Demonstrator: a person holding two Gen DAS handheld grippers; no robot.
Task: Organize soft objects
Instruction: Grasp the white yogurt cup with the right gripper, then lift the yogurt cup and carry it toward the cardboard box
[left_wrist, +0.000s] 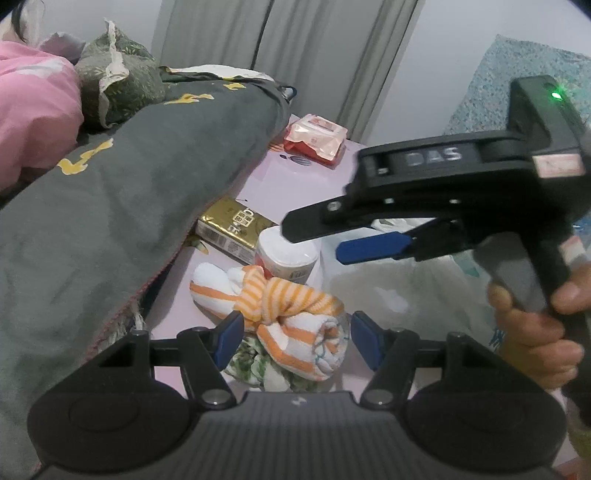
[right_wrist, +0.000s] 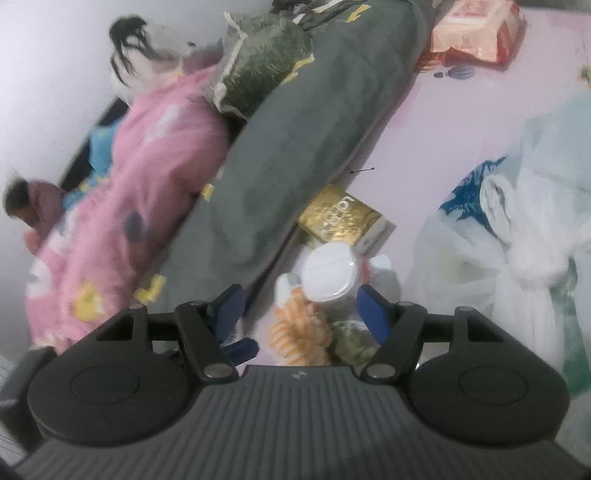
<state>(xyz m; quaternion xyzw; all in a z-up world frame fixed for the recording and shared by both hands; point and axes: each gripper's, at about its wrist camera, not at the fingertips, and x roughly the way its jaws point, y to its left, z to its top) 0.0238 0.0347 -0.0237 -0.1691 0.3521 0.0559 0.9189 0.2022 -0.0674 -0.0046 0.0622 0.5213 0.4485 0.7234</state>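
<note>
Looking down over a pale pink bed sheet (left_wrist: 280, 184), with grey curtains (left_wrist: 295, 48) and a white wall closing the room far ahead of the left gripper (left_wrist: 291, 339). Running alongside a grey pillow (left_wrist: 129, 192) with yellow prints to that gripper's left, and beyond it a pink blanket (left_wrist: 33, 107) further left. Sharing the sheet ahead with a gold box (left_wrist: 232, 229), a white tub (left_wrist: 288, 258) just in front of it, and a red-and-white packet (left_wrist: 317, 140) well ahead near the curtains.

Straddling the rolled end of the orange-striped towel (left_wrist: 295, 314) with the left gripper, standing about half open. Keeping a sliver of gap at the left blue pad and sitting just beside the roll at the right pad, not plainly pressing on either side. Lying knotted directly between and ahead of the fingers, on top of a green-patterned cloth (left_wrist: 258, 365).

Reaching in from the right with the right gripper (left_wrist: 332, 240), above the tub and ahead of the left gripper, being clasped by a hand (left_wrist: 535, 325). Standing about half open and carrying nothing between the fingers. Framing the tub's lid and the towel just beyond its own fingertips in the right wrist view, blurred, with white plastic bags (right_wrist: 517, 240) bunching to its right.
</note>
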